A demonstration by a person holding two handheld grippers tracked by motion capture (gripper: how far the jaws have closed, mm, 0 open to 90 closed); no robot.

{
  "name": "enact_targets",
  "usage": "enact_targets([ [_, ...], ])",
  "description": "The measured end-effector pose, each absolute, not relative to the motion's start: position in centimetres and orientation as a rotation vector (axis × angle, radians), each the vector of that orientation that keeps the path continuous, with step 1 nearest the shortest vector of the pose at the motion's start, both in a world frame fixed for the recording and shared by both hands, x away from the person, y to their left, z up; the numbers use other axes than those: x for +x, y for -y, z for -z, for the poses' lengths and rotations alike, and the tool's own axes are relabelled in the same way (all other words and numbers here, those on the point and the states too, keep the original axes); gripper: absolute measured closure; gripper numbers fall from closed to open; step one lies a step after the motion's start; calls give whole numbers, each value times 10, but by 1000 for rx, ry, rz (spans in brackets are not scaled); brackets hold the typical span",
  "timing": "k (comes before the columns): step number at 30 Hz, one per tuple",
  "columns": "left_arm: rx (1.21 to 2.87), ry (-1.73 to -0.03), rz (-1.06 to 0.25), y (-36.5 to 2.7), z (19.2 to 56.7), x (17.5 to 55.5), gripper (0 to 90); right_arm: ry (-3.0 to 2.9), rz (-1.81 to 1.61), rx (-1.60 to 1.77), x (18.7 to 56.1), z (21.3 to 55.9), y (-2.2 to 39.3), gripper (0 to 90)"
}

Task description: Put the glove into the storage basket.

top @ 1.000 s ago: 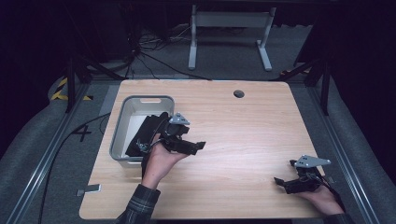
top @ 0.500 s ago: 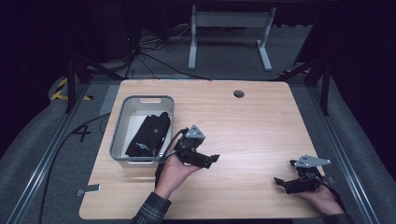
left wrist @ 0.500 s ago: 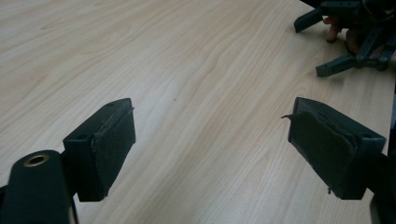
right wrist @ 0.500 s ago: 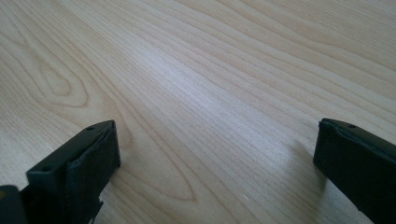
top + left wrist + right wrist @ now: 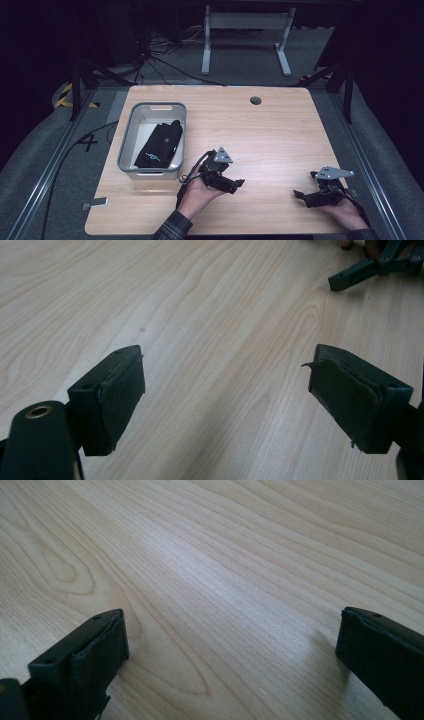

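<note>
**Both hand-held grippers empty over the bench; black cloth item in the bin**

High view: A grey plastic bin (image 5: 129, 145) stands on the left part of the wooden bench (image 5: 280, 130). A black folded cloth item (image 5: 160, 145) with a small light print lies inside it, against the bin's right wall. The left hand-held gripper (image 5: 239, 184) is held low over the bench just right of the bin's near right corner, apart from the bin, jaws pointing to the right. The left hand (image 5: 197, 194) grips it from below; a plaid sleeve (image 5: 172, 229) shows at the bottom edge. The right hand-held gripper (image 5: 299, 194) sits near the bench's near right corner, jaws pointing left toward the other one, well apart from it.

Left gripper view: Jaws of the left hand-held gripper (image 5: 225, 400) stand wide, only bare wood grain between them. The pad on the right jaw is frayed at its edge. The other gripper's jaw tip shows at top right.

Right gripper view: Jaws of the right hand-held gripper (image 5: 232, 655) stand wide, nothing between them, close above the bench surface.
</note>
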State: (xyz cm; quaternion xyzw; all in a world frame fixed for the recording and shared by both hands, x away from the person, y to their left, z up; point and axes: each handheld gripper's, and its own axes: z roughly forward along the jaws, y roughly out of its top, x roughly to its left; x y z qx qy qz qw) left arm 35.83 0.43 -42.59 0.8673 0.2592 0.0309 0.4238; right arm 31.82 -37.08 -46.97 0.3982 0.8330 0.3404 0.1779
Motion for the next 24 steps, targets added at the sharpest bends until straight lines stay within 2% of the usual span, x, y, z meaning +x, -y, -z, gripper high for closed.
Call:
enact_targets([
  [15, 2274, -626, -106, 11, 457, 341, 149, -2357, -963, 1124, 318, 470, 371, 7],
  [24, 2319, -603, -174, 16, 470, 331, 140, -2357, -963, 1125, 318, 470, 371, 7],
])
